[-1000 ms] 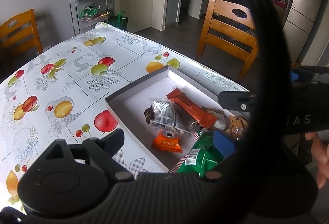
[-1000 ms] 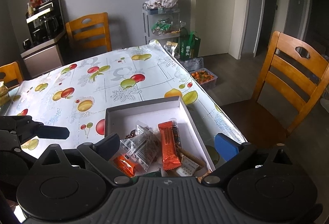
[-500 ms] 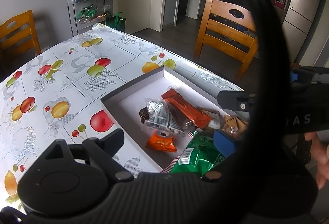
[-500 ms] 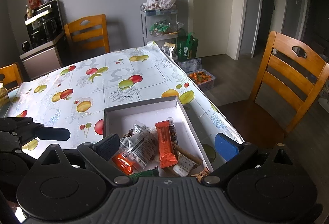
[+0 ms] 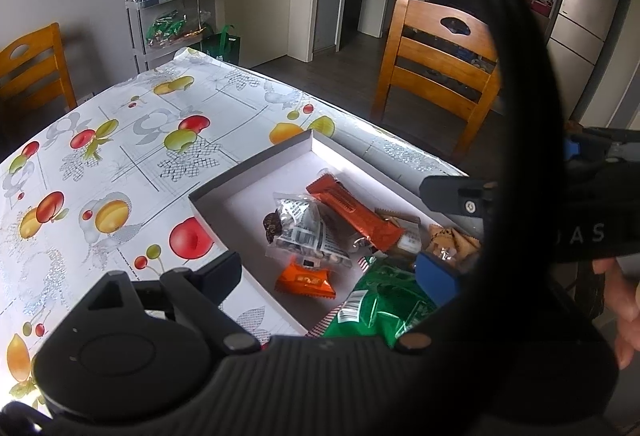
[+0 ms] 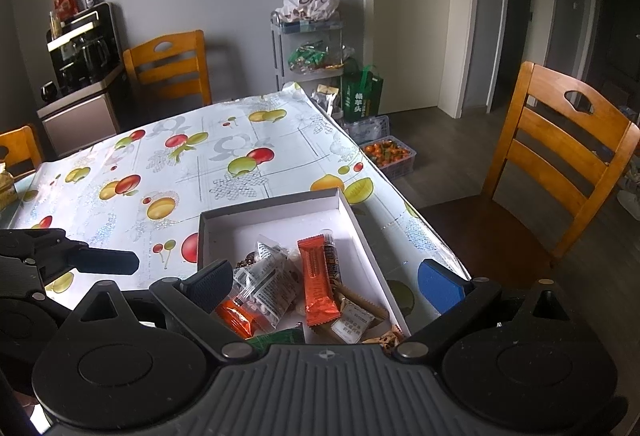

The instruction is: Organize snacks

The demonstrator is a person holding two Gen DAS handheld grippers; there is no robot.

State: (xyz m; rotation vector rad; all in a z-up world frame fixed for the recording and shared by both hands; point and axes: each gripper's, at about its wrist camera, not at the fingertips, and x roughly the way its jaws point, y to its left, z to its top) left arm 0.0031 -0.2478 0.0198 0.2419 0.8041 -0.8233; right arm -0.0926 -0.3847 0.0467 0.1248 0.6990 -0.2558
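A shallow white box (image 5: 256,164) (image 6: 280,208) lies at the table's near right corner and holds several snacks. Among them are a long orange bar (image 5: 354,210) (image 6: 317,286), a clear bag of dark sweets (image 5: 304,230) (image 6: 266,284), a small orange packet (image 5: 306,280) (image 6: 236,316) and a green bag (image 5: 380,310) (image 6: 276,338). My left gripper (image 5: 332,276) hangs open above the box's near end, empty. My right gripper (image 6: 328,282) is open too, empty, over the same snacks. The left gripper (image 6: 104,262) appears at the left edge of the right wrist view.
The table wears a fruit-print cloth (image 5: 120,156) (image 6: 200,164). Wooden chairs (image 5: 436,64) (image 6: 560,152) stand around it. A metal cart (image 6: 308,48) with bags, a crate of oranges (image 6: 386,152) and a coffee machine (image 6: 82,44) sit beyond. A hand (image 5: 624,300) holds the right gripper.
Both grippers have pulled back and up a little from the box, so the snacks appear slightly farther forward in view. Both stay open; no snack has moved.
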